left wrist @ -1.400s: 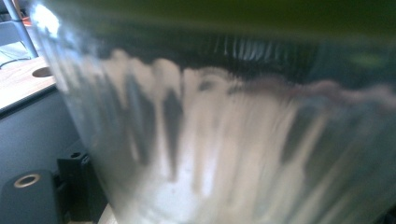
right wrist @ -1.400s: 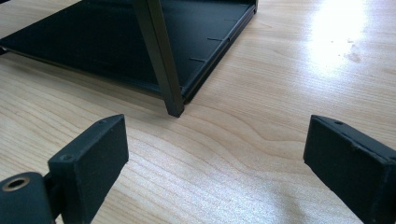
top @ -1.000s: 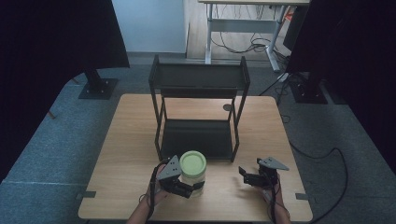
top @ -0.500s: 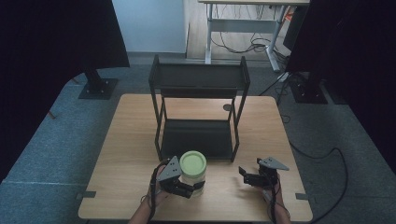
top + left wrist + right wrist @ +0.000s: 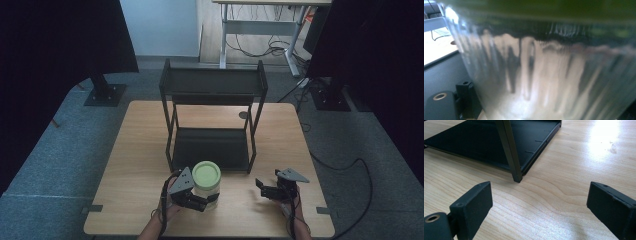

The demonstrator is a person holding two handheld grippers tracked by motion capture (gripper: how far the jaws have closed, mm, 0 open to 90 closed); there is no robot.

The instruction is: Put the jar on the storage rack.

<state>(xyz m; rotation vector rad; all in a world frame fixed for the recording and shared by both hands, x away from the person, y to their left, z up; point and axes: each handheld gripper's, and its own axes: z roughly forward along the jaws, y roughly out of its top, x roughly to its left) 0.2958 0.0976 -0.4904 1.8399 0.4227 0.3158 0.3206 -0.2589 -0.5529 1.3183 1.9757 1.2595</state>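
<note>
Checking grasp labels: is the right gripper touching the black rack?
Apart. The right gripper view shows the right gripper open, with bare table between it and the rack's leg.

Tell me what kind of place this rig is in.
Probably a lab or recording workspace, not a home: a wooden table on grey carpet, flanked by black curtains, with a cabled desk behind. The left hand-held gripper is at a green-lidded jar.

black shelf rack [image 5: 212, 120], wooden table [image 5: 135, 150]
</note>
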